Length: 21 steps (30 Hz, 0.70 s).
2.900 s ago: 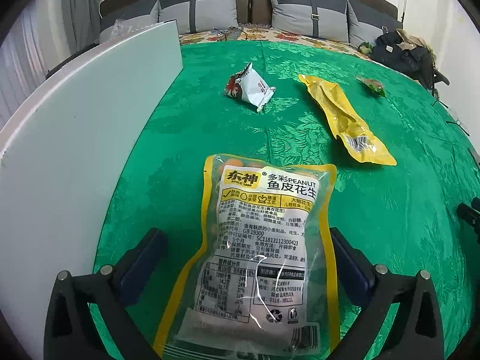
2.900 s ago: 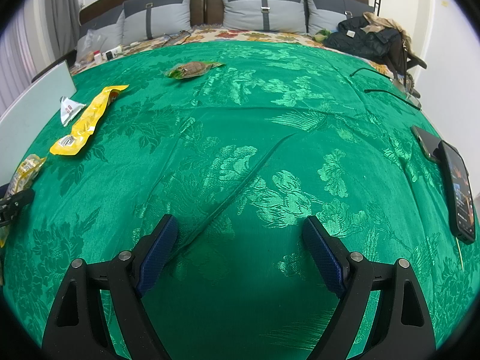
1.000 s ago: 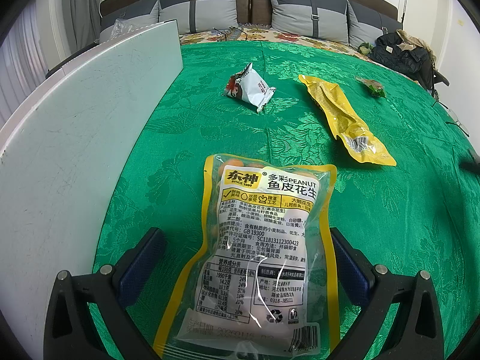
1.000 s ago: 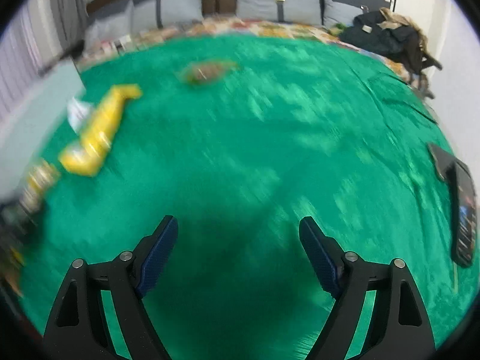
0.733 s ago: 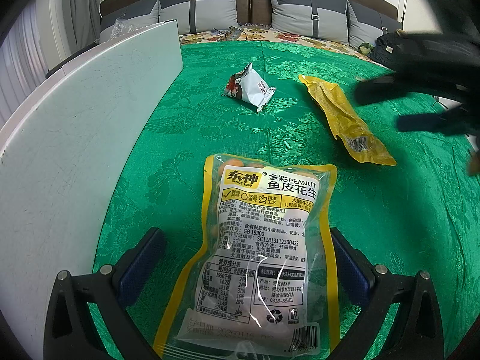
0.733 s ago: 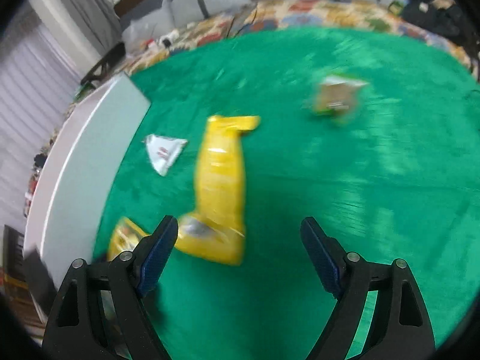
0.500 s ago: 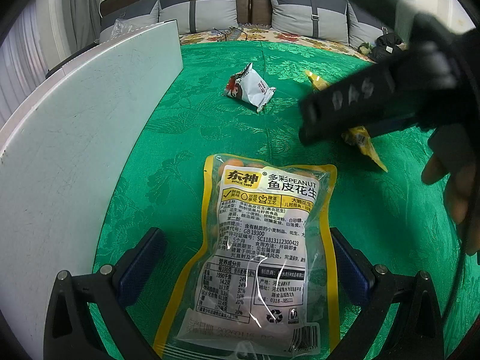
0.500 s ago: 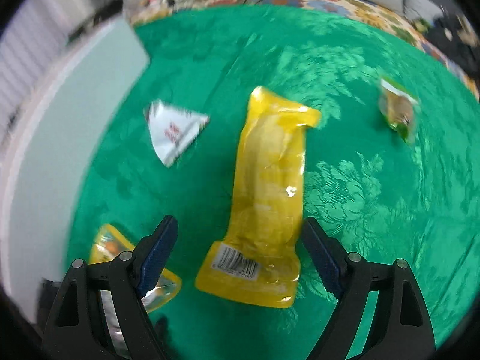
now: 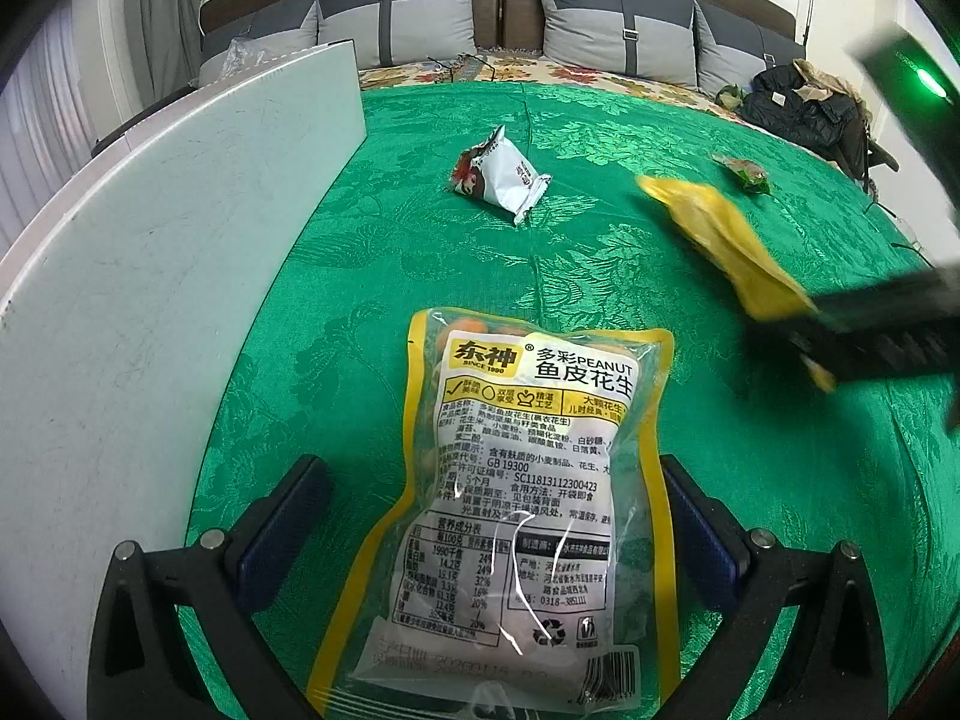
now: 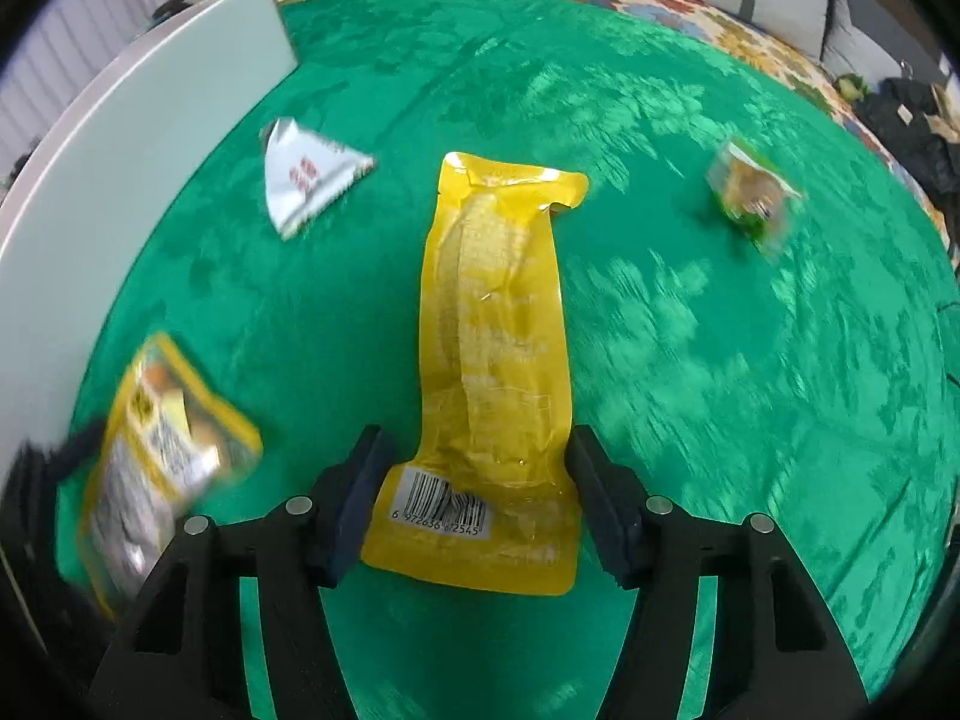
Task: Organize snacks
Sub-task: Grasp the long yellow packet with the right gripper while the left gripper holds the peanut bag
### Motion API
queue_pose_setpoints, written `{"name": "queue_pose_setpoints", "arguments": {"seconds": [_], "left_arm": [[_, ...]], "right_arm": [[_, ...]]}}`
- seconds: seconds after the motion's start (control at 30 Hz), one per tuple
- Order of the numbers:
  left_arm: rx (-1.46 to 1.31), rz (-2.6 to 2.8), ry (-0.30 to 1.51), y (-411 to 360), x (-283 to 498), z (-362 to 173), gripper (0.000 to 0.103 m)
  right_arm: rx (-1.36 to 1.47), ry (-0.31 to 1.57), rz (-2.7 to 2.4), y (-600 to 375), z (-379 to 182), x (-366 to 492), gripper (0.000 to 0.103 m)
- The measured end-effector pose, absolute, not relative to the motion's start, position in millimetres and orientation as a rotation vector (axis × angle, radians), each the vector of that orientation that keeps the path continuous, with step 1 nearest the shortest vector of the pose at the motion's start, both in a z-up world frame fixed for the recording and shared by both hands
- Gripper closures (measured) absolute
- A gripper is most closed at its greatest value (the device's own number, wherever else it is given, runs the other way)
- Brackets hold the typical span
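Note:
A yellow-edged peanut bag lies on the green cloth between the open fingers of my left gripper; it also shows in the right wrist view. A long yellow pouch lies lengthwise with its barcode end between the fingers of my right gripper, which is open around it. In the left wrist view the pouch is partly hidden by the right gripper's dark body. A white triangular packet and a small green packet lie farther off.
A white board stands along the left edge of the green cloth. Grey pillows line the back. A dark jacket lies at the far right.
My right gripper swung left across the cloth and came down over the yellow pouch, its fingers now either side of the barcode end. The left gripper and peanut bag have not moved.

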<state>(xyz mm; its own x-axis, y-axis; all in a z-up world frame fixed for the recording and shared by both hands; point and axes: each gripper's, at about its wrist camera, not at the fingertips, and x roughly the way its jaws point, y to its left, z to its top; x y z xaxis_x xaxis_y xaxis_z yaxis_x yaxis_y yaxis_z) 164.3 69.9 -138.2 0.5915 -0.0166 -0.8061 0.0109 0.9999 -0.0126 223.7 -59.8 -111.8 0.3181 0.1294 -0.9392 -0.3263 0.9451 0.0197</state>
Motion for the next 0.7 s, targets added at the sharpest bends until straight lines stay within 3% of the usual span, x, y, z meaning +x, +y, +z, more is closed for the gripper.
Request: {"name": "queue_pose_setpoints", "arguments": {"seconds": [0.4, 0.7], "left_arm": [[-0.007, -0.016, 0.938, 69.8, 164.3, -138.2, 0.0], [-0.007, -0.016, 0.938, 70.1, 163.1, -138.4, 0.0]], "right_arm": [[-0.163, 1.025, 0.192, -152.0, -108.8, 102.8, 0.038], [-0.131, 0.921, 0.187, -162.8, -112.8, 96.7, 0.035]]}}
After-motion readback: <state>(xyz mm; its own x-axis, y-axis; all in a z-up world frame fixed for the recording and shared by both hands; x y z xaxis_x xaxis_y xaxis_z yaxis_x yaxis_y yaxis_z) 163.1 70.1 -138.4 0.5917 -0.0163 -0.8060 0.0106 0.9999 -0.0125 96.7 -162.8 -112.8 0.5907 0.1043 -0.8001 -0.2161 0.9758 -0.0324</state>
